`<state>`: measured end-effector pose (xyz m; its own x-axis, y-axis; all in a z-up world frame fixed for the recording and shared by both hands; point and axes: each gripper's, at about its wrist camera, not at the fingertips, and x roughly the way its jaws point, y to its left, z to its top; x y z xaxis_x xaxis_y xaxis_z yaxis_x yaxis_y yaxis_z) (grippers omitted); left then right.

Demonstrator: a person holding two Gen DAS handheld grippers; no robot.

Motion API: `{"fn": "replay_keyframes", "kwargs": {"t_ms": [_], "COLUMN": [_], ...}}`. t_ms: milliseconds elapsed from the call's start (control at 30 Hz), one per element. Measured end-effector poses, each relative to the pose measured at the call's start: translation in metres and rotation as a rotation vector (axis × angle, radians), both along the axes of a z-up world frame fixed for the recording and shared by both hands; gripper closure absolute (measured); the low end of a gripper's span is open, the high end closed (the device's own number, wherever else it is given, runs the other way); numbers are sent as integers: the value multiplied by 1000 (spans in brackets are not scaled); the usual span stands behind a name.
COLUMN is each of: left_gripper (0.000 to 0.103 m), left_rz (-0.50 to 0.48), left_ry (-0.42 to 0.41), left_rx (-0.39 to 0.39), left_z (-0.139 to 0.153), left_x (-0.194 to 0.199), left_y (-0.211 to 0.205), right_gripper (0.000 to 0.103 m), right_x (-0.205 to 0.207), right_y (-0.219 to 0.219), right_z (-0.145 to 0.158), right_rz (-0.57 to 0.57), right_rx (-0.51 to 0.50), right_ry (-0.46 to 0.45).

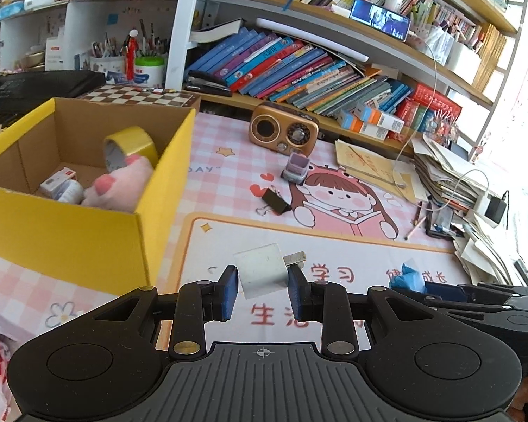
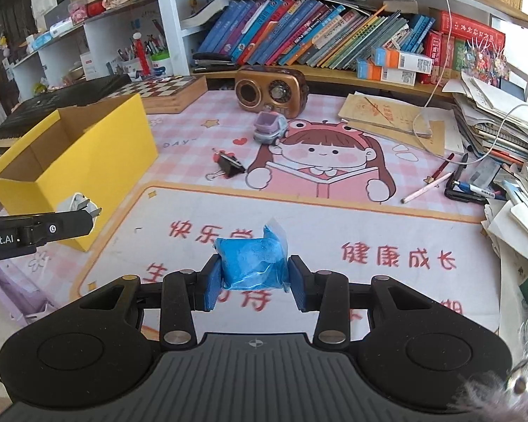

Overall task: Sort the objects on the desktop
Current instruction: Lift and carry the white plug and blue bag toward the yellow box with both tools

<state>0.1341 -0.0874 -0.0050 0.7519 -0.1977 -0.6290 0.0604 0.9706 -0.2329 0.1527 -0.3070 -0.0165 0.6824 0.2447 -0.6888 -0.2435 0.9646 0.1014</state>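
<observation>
Keyboard cut off; plug half-hidden

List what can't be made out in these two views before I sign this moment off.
- Yellow box: in the right wrist view its contents are hidden by its own walls.
- White plug: same view, body mostly hidden by the left tool.
- Blue bag: left wrist view, lower part hidden by the right tool's body.
- Book spines: titles too small to read.
</observation>
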Motion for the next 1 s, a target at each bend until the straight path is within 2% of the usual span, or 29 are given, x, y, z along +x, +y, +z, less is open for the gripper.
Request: {"fn": "replay_keyframes", "kwargs": {"t_ms": [733,1000], "left_gripper": [74,74], "left_rz": [-30,-5], "left_ry": [-14,-8], "left_rx": [-23,-19], "left_z": [4,2], "left_x": [-85,-117], "left_y": [84,115], "right_gripper": [66,66], "right_x": [-102,-130], "right_y": [89,120], "right_z": [5,2], "right_rz": [-4,22], "right_rx": [-7,6], "right_ry": [-12,-5]}}
